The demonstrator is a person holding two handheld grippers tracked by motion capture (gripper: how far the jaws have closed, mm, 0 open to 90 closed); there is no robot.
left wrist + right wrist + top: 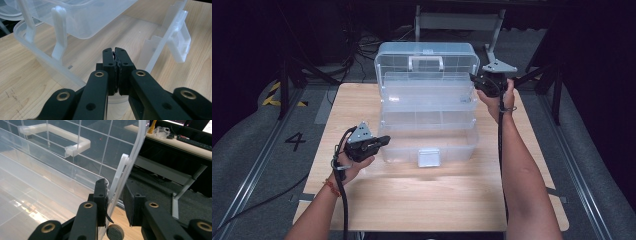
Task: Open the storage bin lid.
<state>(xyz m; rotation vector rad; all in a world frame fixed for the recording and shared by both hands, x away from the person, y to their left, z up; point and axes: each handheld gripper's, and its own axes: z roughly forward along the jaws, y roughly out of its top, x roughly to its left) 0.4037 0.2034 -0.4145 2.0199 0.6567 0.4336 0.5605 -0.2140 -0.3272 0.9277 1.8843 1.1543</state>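
Observation:
A clear plastic toolbox [427, 95] stands unfolded on the wooden table [412, 200], its trays stepped back above the lower bin [462, 145]. The white latch [429, 157] hangs at the bin's front. My left gripper [384, 140] is at the bin's front left corner; in the left gripper view the jaws [115, 53] are shut on the bin's rim [50, 63]. My right gripper [473, 79] is at the right end of the upper tray. In the right gripper view it [115, 187] is shut on the white link arm [120, 172] beside the lid edge. The white handle [62, 132] lies beyond.
White link arms [60, 32] rise from the bin's left side. A metal stand [459, 22] and cables lie behind the table. Black frame legs [284, 85] flank the table, and a floor mark "4" [295, 141] sits at the left.

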